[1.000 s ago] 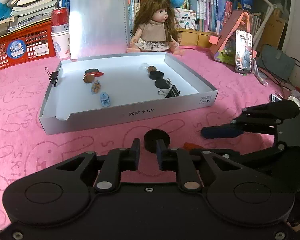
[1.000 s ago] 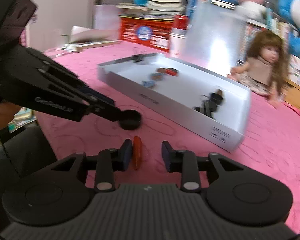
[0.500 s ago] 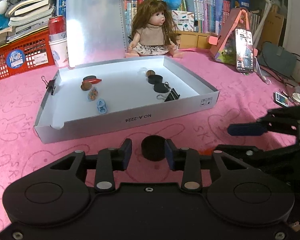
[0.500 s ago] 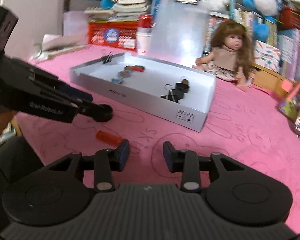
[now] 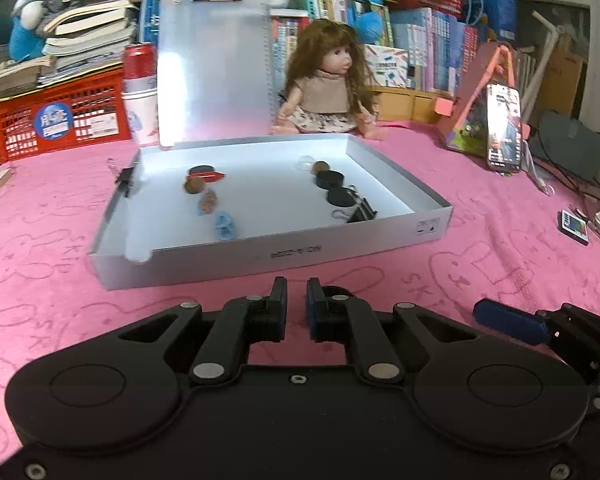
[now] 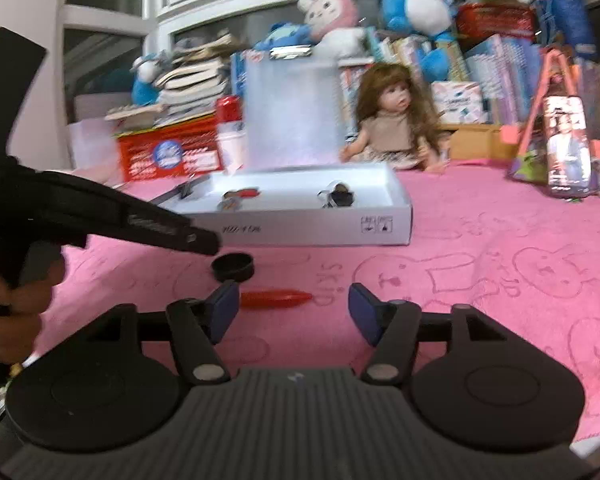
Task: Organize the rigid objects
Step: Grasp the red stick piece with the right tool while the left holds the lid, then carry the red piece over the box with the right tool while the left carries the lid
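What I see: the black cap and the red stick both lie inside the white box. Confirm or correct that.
Wrong place. The right wrist view shows the black cap and the red stick both lying on the pink cloth, in front of the white box, not inside it.

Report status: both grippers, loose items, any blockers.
Left gripper nearly shut, empty. Right gripper open, empty. Black cap and red piece on the pink cloth, short of the white tray. Nothing blocking.

Pink bunny-print cloth [image 5: 480, 264] covers table; book-crammed shelves [image 5: 420, 40] behind, white-framed window [image 6: 112, 16] dark, plush toys [image 6: 412, 4] on top.
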### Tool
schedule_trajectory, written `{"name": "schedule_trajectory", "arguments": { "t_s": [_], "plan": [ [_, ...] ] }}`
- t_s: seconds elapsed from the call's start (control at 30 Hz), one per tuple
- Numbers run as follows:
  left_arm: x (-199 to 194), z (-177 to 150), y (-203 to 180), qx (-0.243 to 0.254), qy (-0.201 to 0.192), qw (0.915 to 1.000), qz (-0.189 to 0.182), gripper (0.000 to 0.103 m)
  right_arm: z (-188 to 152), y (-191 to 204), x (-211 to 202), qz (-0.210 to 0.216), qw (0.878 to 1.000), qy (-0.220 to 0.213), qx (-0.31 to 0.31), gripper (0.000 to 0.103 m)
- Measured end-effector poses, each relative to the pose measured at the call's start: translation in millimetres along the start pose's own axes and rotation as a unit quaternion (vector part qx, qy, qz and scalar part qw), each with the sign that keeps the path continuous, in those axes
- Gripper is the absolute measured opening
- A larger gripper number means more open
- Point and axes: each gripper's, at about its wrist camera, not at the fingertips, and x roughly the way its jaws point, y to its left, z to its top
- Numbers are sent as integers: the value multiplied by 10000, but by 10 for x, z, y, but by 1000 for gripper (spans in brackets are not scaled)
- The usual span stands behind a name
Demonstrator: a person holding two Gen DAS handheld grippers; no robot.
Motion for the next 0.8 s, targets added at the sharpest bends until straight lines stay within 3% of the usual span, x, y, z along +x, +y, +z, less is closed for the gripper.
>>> {"name": "schedule_trajectory", "arguments": {
  "t_s": [0.23, 0.3, 0.37, 0.57, 0.8],
  "plan": [
    [-109, -30, 140, -107, -35, 9999, 72, 12, -66, 216, 118, -221, 9992, -144, -303, 75],
    [-130, -34, 147, -100, -67, 9999, 63, 13, -79, 228, 136, -229, 9993, -113, -290, 56],
    [-144, -43, 136, -80, -101, 9999, 28, 20, -88, 234, 134, -285, 9990, -114, -320, 50],
    [-101, -96, 30, -4, -96, 10000, -9, 38, -77, 132, 83, -422, 9988, -188, -178, 50],
    [5, -141, -113, 21, -114, 9999, -32, 45, -22, -62, 71, -761, 9968, -256, -2, 50]
  ]
}}
